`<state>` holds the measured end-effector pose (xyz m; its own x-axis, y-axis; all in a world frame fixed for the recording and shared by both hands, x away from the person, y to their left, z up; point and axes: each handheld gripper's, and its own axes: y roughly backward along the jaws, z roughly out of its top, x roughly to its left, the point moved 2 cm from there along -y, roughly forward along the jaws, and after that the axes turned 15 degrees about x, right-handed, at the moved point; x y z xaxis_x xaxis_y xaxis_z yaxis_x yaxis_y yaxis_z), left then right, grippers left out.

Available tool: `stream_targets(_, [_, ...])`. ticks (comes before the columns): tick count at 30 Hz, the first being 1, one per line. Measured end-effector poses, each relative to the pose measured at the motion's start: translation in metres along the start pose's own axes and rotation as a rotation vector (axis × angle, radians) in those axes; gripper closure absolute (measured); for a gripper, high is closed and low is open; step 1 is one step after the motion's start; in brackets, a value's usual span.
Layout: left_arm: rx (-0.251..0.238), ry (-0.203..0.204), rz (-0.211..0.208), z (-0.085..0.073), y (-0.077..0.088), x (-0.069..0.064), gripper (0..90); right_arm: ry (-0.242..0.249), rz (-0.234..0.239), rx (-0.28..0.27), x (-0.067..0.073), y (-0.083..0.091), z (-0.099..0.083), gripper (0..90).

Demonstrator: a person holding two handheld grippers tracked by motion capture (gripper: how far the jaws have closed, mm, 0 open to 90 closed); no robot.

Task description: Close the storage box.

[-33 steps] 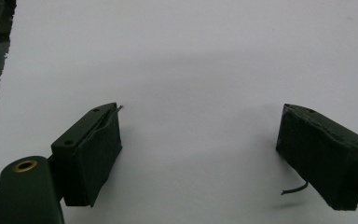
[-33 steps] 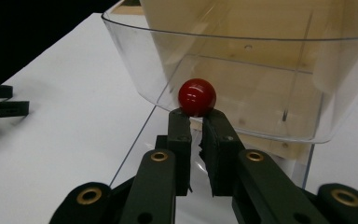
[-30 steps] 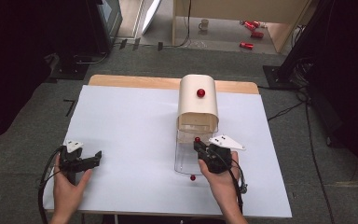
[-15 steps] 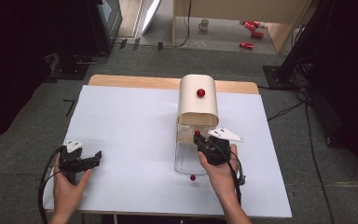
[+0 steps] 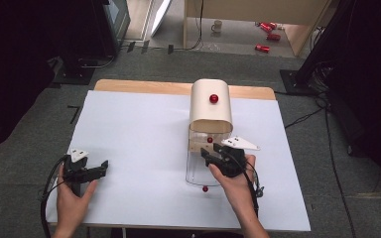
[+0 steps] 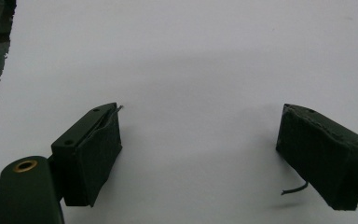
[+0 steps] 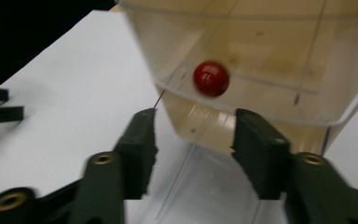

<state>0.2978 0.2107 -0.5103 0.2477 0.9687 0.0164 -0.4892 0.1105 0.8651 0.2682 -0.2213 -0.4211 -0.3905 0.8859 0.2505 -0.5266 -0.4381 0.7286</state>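
A box with a rounded beige cover (image 5: 211, 111) stands at the middle right of the table, a red knob (image 5: 214, 98) on its top. A clear plastic part (image 5: 198, 171) reaches from it toward me and carries a small red knob (image 5: 205, 189) at its near edge. Another red knob (image 7: 211, 78) sits on the clear front wall (image 7: 279, 93). My right gripper (image 5: 209, 149) (image 7: 193, 135) is open just short of that knob, with nothing between its jaws. My left gripper (image 5: 101, 167) (image 6: 198, 140) is open and wide over the bare white sheet at the near left.
A white sheet (image 5: 139, 139) covers the table, with a strip of wood (image 5: 144, 87) showing along the far edge. On the floor beyond are red cans (image 5: 270, 34), a mug (image 5: 218, 25) and dark stands (image 5: 87, 54).
My right gripper has crept a little forward toward the box's clear front. The left gripper has stayed where it was.
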Motion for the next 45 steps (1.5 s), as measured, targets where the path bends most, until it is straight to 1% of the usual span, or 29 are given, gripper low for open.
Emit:
stream_targets(1, [0.0,0.0,0.0,0.0,0.0,0.0,13.8,0.0,0.0,0.0,0.0,0.0,0.0,42.1])
stream_targets(2, [0.0,0.0,0.0,0.0,0.0,0.0,13.8,0.007,0.002,0.015,0.002,0.0,-0.003,36.9])
stream_targets(3, [0.0,0.0,0.0,0.0,0.0,0.0,13.8,0.014,-0.005,0.025,0.004,0.0,-0.007,30.1])
stream_targets(4, [0.0,0.0,0.0,0.0,0.0,0.0,13.8,0.022,-0.022,0.038,0.009,0.001,-0.014,20.7])
stream_targets(5, [0.0,0.0,0.0,0.0,0.0,0.0,13.8,0.022,-0.022,0.038,0.009,0.001,-0.014,20.7])
stream_targets(6, [0.0,0.0,0.0,0.0,0.0,0.0,13.8,0.023,-0.042,0.045,0.013,0.003,-0.022,13.4])
stream_targets(7, [0.0,0.0,0.0,0.0,0.0,0.0,13.8,0.023,-0.042,0.045,0.013,0.003,-0.022,13.4])
stream_targets(8, [0.0,0.0,0.0,0.0,0.0,0.0,13.8,0.021,-0.03,0.04,0.017,0.005,-0.029,12.9])
stream_targets(9, [0.0,0.0,0.0,0.0,0.0,0.0,13.8,0.021,-0.03,0.04,0.017,0.005,-0.029,12.9])
stream_targets(11, [0.0,0.0,0.001,0.0,0.0,0.0,13.8,0.026,-0.034,0.036,0.023,0.009,-0.039,9.3])
stream_targets(13, [0.0,0.0,0.001,0.0,0.0,0.0,13.8,0.026,-0.034,0.036,0.024,0.01,-0.042,8.5])
stream_targets(18, [0.0,0.0,0.001,0.0,0.0,0.0,13.8,0.02,-0.027,0.025,0.031,0.017,-0.058,8.8])
stream_targets(23, [-0.001,0.0,0.001,0.0,0.0,0.0,13.8,0.014,-0.021,0.024,0.033,0.019,-0.073,9.2])
stream_targets(24, [-0.001,0.0,0.001,0.0,0.0,0.0,13.8,0.01,-0.02,0.027,0.032,0.019,-0.079,9.2])
stream_targets(26, [-0.001,0.001,0.001,0.0,0.0,0.0,13.8,0.007,-0.014,0.029,0.032,0.018,-0.082,9.2])
stream_targets(27, [-0.001,0.001,0.001,0.0,0.0,0.0,13.8,0.001,-0.009,0.032,0.031,0.018,-0.088,9.6])
stream_targets(30, [0.0,0.001,0.001,0.0,0.0,0.0,13.8,-0.005,-0.008,0.036,0.031,0.018,-0.094,12.9])
stream_targets(36, [0.0,0.001,0.001,0.0,0.0,0.0,13.8,-0.014,-0.007,0.045,0.03,0.016,-0.107,16.5])
stream_targets(38, [0.0,0.0,0.0,0.0,0.0,0.0,13.8,-0.016,-0.003,0.048,0.032,0.014,-0.111,20.7])
stream_targets(41, [0.0,0.001,0.0,0.0,0.0,0.0,13.8,-0.002,-0.005,0.054,0.035,0.009,-0.115,32.2])
stream_targets(45, [0.0,0.0,0.001,0.0,0.0,0.0,13.8,-0.01,-0.022,0.069,0.035,0.001,-0.116,46.5])
